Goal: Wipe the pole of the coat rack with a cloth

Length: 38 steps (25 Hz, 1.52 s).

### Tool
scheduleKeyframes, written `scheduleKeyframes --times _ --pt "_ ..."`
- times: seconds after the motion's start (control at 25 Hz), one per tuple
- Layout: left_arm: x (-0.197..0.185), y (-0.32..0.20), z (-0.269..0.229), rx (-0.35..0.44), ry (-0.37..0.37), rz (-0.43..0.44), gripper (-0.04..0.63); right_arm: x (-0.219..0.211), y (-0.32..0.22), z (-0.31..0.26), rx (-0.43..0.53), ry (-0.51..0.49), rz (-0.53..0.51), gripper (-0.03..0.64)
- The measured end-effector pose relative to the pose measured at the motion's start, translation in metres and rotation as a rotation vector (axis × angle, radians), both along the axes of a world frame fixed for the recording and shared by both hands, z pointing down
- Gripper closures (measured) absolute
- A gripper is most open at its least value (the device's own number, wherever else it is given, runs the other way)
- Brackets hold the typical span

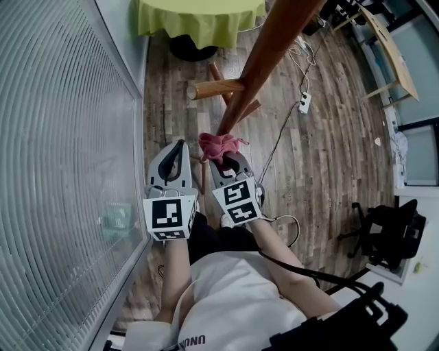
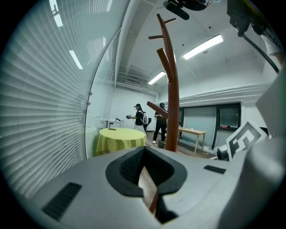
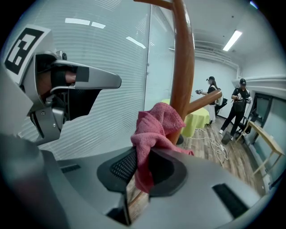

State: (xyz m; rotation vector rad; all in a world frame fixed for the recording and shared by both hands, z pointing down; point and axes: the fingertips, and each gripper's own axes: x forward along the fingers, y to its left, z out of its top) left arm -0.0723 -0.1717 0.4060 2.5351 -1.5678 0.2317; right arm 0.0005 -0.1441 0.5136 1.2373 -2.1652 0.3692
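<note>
Pink cloth [image 3: 155,129] is pinched in the right gripper [image 3: 145,170]. Jaws are closed down on its lower fold, and the rest is bunched up above the pads. The bunch is pressed against the near side of the coat rack's brown pole [image 3: 183,67].

In the head view the cloth [image 1: 218,146] sits low on the pole [image 1: 264,62], just above the splayed wooden legs [image 1: 214,88]. The right gripper [image 1: 228,159] is directly behind it.

The left gripper [image 2: 144,154] has its jaw tips together with nothing between them, only floor showing through the slit lower down. It is just beside the right one [image 1: 180,145], on the window side, clear of the pole and not touching the cloth. From its own view the pole [image 2: 172,89] stands ahead and slightly right, with pegs branching near the top.

Surroundings:
- Frosted glass wall with blinds [image 1: 62,137] runs along the left.
- Wood plank floor [image 1: 329,151] below.
- Round table with a yellow-green cover [image 1: 199,19] sits beyond the rack base.
- White power strip [image 1: 304,103] with its cable lies on the floor right of the rack.
- Black chair [image 1: 387,233] is at the far right.
- Two people [image 3: 237,109] stand at the back of the room, well apart from the rack.
</note>
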Motion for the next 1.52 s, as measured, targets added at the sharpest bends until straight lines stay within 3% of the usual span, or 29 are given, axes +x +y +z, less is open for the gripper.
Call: scheduleKeyframes --times 0.88,1.52 --pt "-0.004 0.027 0.003 0.015 -0.025 -0.045 0.583 -0.016 0.035 0.017 -0.05 -0.053 -0.071 0.543" --pt "-0.011 0.042 -0.011 0.056 -0.032 -0.136 0.583 -0.022 0.037 -0.02 0.052 -0.122 -0.132 0.543"
